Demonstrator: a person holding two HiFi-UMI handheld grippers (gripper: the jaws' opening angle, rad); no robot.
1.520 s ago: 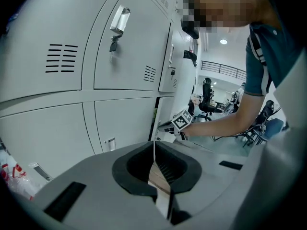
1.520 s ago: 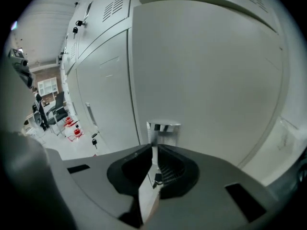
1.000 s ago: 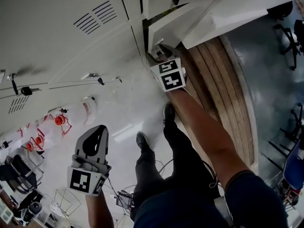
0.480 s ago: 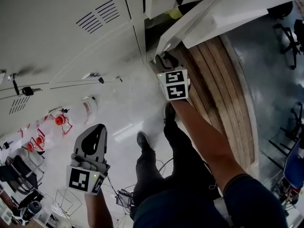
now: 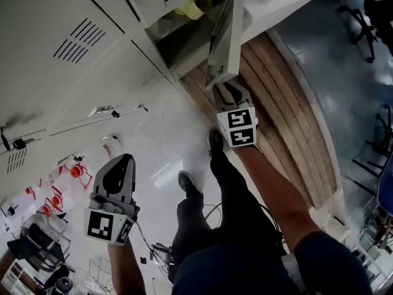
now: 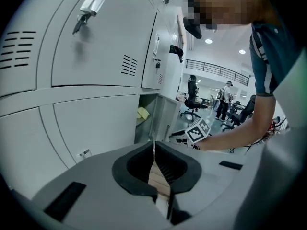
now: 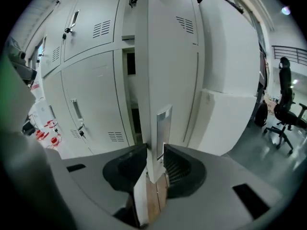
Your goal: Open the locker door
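The right gripper (image 7: 156,163) was closing its jaws on the edge of the half-open locker door (image 7: 168,66) at twelve o'clock. The left gripper (image 6: 154,151) hung shut, empty, at seven. A wider pull seemed next.

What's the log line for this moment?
right gripper: jaws closing on locker door edge | door: partly open | left gripper: shut, empty

Right gripper (image 7: 154,163), fingers (image 7: 181,169) closing around the half-open locker door (image 7: 165,66) edge.
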